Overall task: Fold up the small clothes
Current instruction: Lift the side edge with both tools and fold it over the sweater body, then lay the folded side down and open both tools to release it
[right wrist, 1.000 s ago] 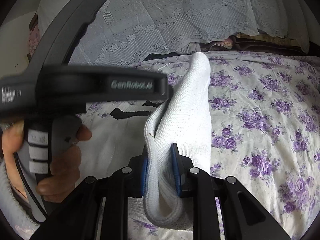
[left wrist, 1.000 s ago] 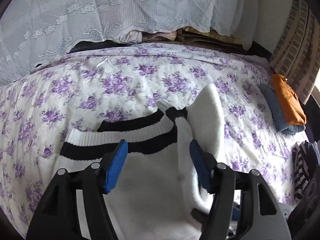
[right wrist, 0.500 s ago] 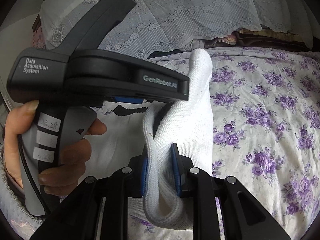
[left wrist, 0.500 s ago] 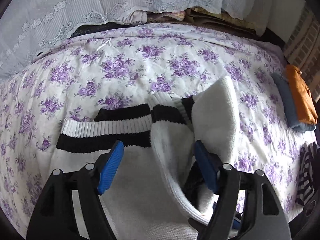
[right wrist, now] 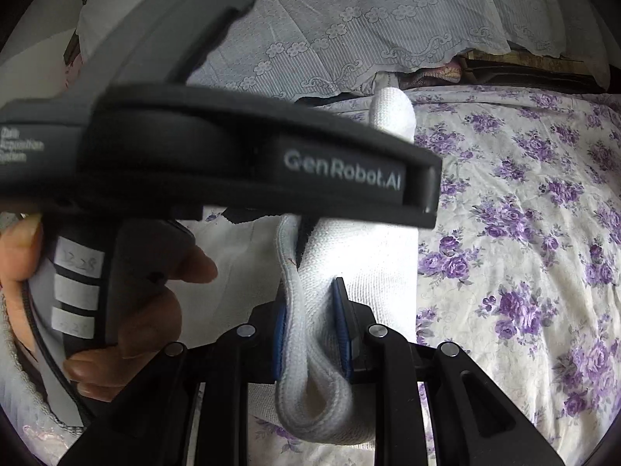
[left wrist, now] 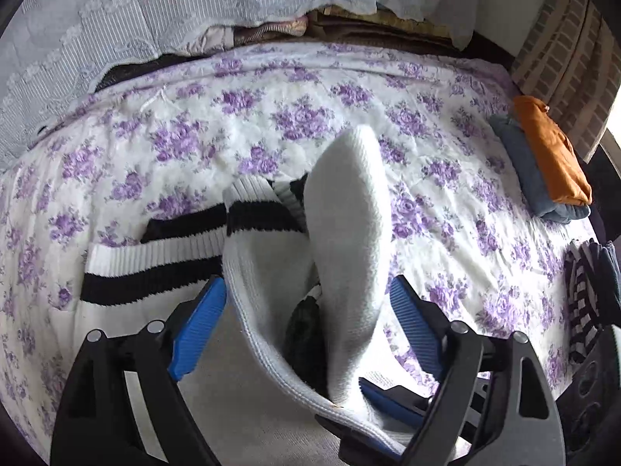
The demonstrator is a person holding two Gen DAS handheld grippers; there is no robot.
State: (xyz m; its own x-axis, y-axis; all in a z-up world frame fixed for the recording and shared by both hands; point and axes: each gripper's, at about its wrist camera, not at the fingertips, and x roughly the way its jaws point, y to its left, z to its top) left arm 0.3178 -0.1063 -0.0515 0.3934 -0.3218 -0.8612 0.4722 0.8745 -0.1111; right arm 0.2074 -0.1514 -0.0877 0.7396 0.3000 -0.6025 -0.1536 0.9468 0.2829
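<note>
**White knit pinched in my right gripper, left jaws spread**

White ribbed knit, a folded edge of the white sweater (right wrist: 318, 349), sits clamped between the blue pads of my right gripper (right wrist: 312, 334); the sleeve rises away from it over the floral bedspread (right wrist: 524, 233). My left gripper (left wrist: 306, 322) stands with its pads wide apart, straddling that lifted sleeve without touching it that I can see. The sweater's (left wrist: 341, 233) body lies flat on the bedspread (left wrist: 194, 147) beneath, black-striped ribbed hem turned partly over itself. I see no containers, only a folded orange and blue-grey pile (left wrist: 543, 163) at the bed's right edge and a striped garment (left wrist: 582, 303) nearer, half cut off by the frame. From the right wrist, the left gripper's body (right wrist: 233, 155) and the hand (right wrist: 136, 310) holding it block most of the sweater, blurred. Lace cloth (left wrist: 116, 19) hides whatever is behind the bed.
</note>
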